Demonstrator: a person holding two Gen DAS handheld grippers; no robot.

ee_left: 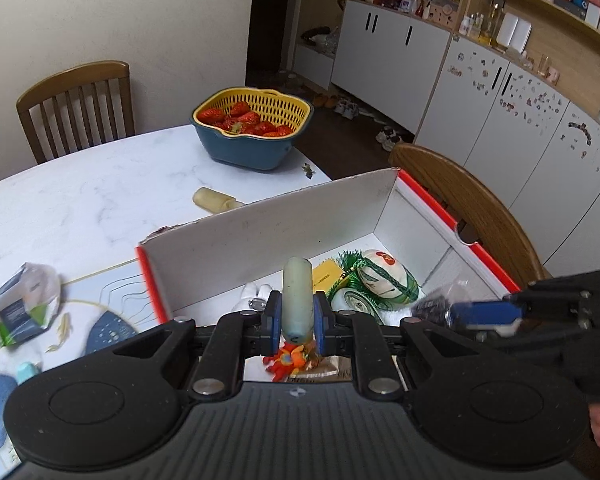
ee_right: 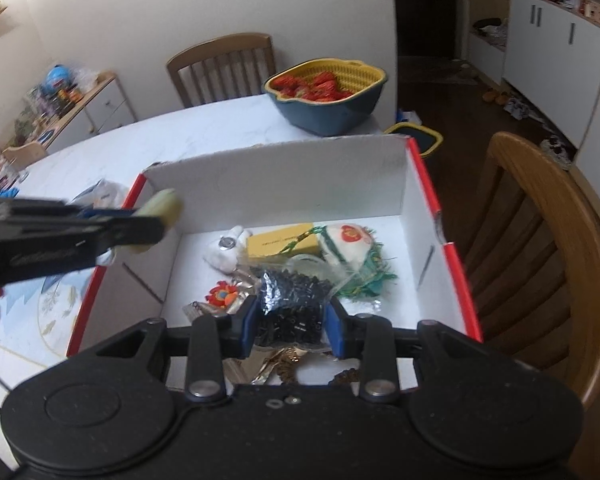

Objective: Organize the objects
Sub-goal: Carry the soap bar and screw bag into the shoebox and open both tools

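Observation:
My left gripper (ee_left: pixel 298 318) is shut on a pale cylindrical tube (ee_left: pixel 297 296), held upright over the near left part of an open white box with a red rim (ee_left: pixel 260 220). My right gripper (ee_right: pixel 293 326) is shut on a clear bag of small black pieces (ee_right: pixel 290 304) above the box (ee_right: pixel 280 176). Inside the box lie a yellow carton (ee_right: pixel 280 242), a white plush (ee_right: pixel 224 254), a white sachet with green tassels (ee_right: pixel 348 246) and an orange flower ornament (ee_right: pixel 220 294). The left wrist view shows the right gripper (ee_left: pixel 464 316) at the right; the right wrist view shows the left gripper (ee_right: pixel 156 224) at the left.
A blue and yellow basket of strawberries (ee_left: pixel 254 124) stands at the far side of the white table (ee_left: pixel 80 200). A second pale tube (ee_left: pixel 216 200) lies behind the box. A crumpled packet (ee_left: pixel 20 304) lies at the left. Wooden chairs (ee_left: pixel 480 216) stand to the right and behind.

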